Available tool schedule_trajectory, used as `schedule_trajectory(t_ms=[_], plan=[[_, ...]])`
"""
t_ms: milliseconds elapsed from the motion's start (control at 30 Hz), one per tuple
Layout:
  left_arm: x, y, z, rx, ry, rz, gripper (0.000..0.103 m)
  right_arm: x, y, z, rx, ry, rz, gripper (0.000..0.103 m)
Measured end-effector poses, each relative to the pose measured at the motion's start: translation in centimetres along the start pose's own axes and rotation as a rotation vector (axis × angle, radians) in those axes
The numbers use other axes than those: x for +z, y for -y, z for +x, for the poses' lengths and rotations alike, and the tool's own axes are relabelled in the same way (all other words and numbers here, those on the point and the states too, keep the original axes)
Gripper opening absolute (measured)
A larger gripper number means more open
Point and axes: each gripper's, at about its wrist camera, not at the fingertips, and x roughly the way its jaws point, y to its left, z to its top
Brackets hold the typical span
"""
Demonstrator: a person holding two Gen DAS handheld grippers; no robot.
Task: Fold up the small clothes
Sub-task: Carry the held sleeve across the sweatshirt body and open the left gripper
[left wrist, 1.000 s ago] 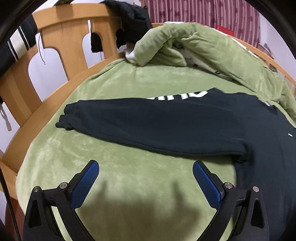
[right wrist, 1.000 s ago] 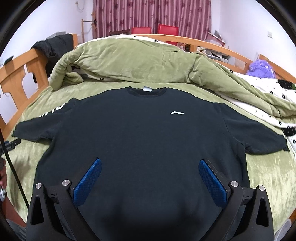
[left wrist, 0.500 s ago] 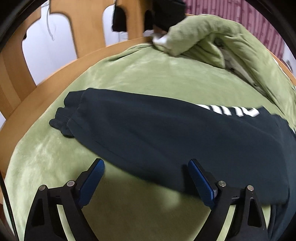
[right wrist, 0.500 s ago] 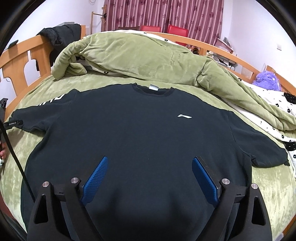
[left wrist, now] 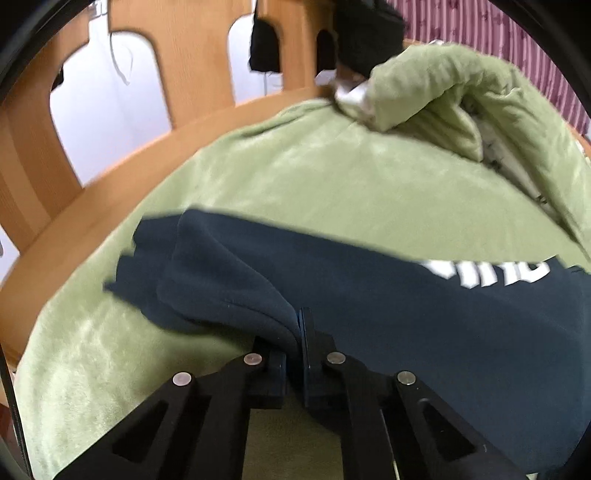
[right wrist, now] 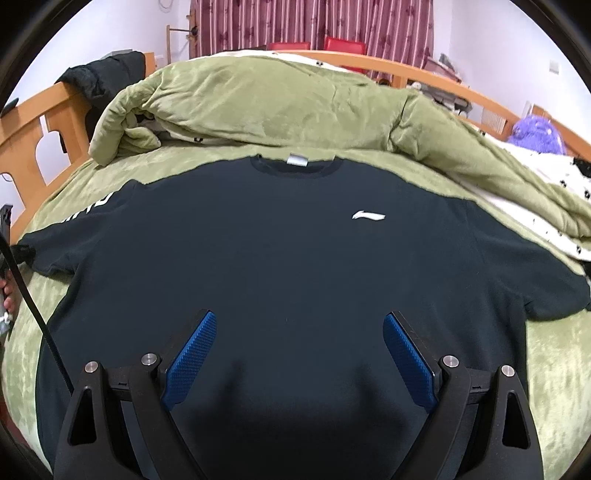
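Observation:
A black T-shirt (right wrist: 295, 258) with a small white logo lies spread flat, front up, on a green bed cover (right wrist: 554, 354). Its left sleeve (left wrist: 229, 273), with white lettering near the shoulder, lies toward the wooden bed rail. My left gripper (left wrist: 297, 332) is shut on the sleeve's lower edge, and the cloth bunches up between the jaws. My right gripper (right wrist: 299, 350) is open and empty, hovering over the shirt's lower middle. The shirt's right sleeve (right wrist: 524, 280) lies flat.
A rumpled green quilt (right wrist: 295, 107) is heaped behind the shirt's collar. A wooden bed rail (left wrist: 122, 177) curves along the left, with dark clothing (left wrist: 365, 33) hung on it. A purple plush toy (right wrist: 539, 129) sits far right. Striped curtains hang at the back.
My left gripper moved forward onto the sleeve and closed on its lower edge, lifting a fold of cloth. My right gripper stayed open and shifted only slightly over the shirt.

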Motion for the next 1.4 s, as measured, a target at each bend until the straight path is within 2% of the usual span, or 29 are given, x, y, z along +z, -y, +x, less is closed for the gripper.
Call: schedule_trajectory(t_ms=[300, 467, 600, 1100, 1267, 1400], plan=[[2.8, 8.0, -8.6, -0.106, 0.097, 0.086, 0.006, -0.5, 4.2, -1.7, 0.028, 0.047, 0.091, 0.091], [2.4, 14.1, -12.7, -0.167, 0.132, 0.160, 0.005, -1.0, 6.7, -2.9, 0.025, 0.079, 0.122, 0.091], [1.0, 18.8, -15.1, -0.195, 0.154, 0.225, 0.005, -1.3, 9.0, -3.3, 0.037, 0.085, 0.155, 0.091], [-7.0, 36.1, -19.0, -0.354, 0.097, 0.344, 0.005, -4.1, 16.9, -5.2, 0.009, 0.105, 0.260, 0.091], [-10.1, 39.8, -18.9, -0.398, 0.061, 0.381, 0.005, -4.6, 18.3, -5.7, 0.020, 0.109, 0.301, 0.091], [-11.8, 41.1, -19.2, -0.422, 0.034, 0.398, 0.006, -4.4, 18.3, -6.0, 0.024, 0.114, 0.301, 0.091]])
